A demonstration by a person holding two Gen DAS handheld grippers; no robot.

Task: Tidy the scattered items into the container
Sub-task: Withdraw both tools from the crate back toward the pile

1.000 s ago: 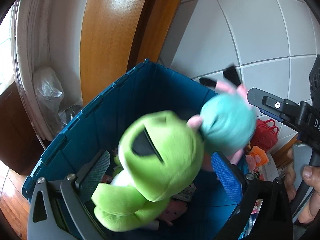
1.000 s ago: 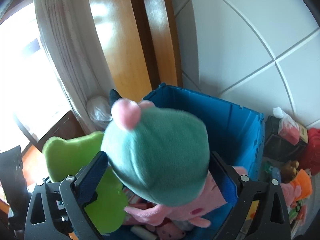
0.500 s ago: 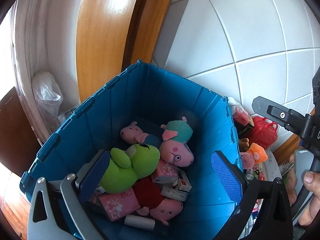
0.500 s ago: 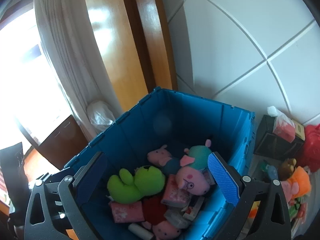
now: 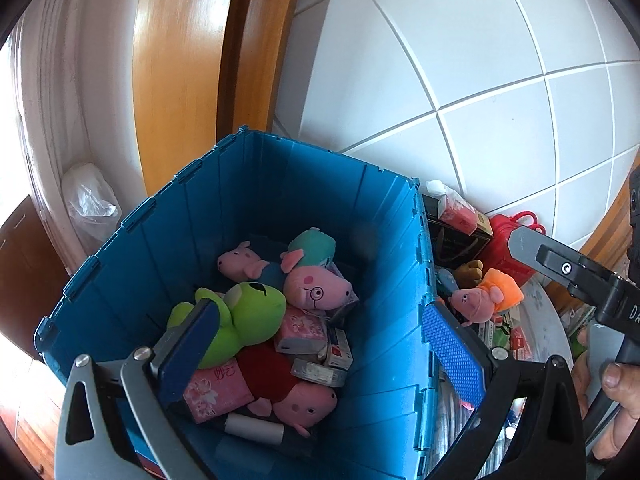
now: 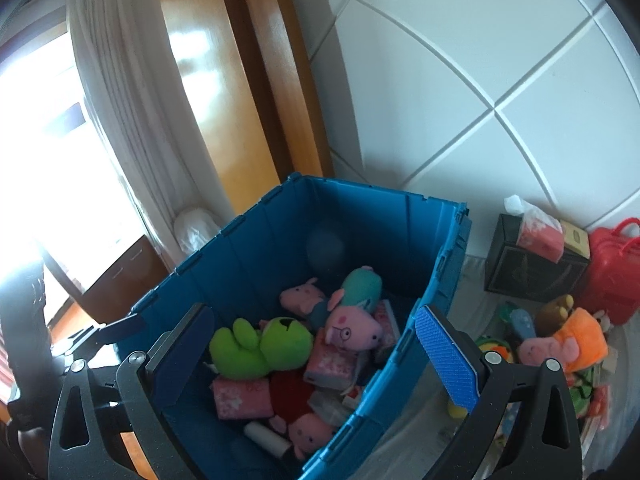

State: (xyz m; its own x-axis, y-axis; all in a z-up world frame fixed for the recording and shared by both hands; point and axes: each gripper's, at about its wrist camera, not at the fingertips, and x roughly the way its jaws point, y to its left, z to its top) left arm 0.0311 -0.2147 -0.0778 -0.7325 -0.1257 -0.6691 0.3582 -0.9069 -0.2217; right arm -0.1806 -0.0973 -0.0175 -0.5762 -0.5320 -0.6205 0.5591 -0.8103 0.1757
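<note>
The left hand-held gripper (image 5: 316, 344) hangs spread and empty above the blue crate (image 5: 416, 240), its two blue pads wide apart with nothing between them. The right hand-held gripper (image 6: 316, 344) is likewise spread and empty, straddling the crate's right wall. Inside the crate lie the green frog plush (image 5: 244, 320) against the left wall, the pig plush with glasses (image 5: 320, 290) and a teal-capped plush (image 5: 314, 242) toward the far wall, with pink tissue packs and small boxes underneath. The step in hand, as I judge it, is to turn to what is left: outside the crate's right wall, on the floor, sit an orange-dressed pig plush (image 6: 560, 340), a brown plush (image 6: 558, 310), a black box (image 6: 532, 268) with a tissue pack on it, and a red case (image 6: 612, 276). To do it well, the right hand-held gripper should swing clear of the crate's rim before dropping, come down over the orange-dressed pig plush with jaws wide, and pinch the soft body at its middle, not a limb, so it does not dangle or snag neighbours. The left could take the brown plush just beside it.
</note>
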